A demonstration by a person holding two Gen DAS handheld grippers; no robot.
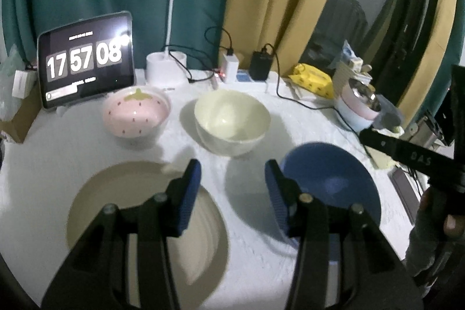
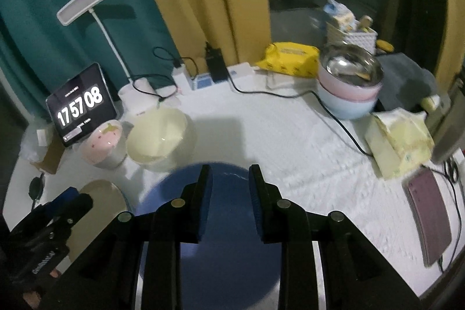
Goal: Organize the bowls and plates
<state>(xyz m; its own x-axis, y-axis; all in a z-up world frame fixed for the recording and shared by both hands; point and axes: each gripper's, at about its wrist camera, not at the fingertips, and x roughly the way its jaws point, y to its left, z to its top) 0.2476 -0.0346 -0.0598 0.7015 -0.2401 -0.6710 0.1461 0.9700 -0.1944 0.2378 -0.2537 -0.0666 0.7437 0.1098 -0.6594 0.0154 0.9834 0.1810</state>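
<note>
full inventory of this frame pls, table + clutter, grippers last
beige plate: 1, tan, front left of table
blue plate: 1, blue, front, right of the beige plate
cream bowl: 1, pale yellow, mid table
strawberry bowl: 1, pink, left of cream bowl
stacked bowls: steel-lined pink on light blue, back right
tablet: 1, black, clock display, back left
desk lamp: 1, white, back
wipes pack: 1, yellow, back
tissue pack: 1, pale yellow, right
notebook: 1, maroon, right edge
chargers and cables: several, white and black, back
table: 1, white cloth
left gripper: open, empty
right gripper: over blue plate, jaws apart, nothing between
</note>
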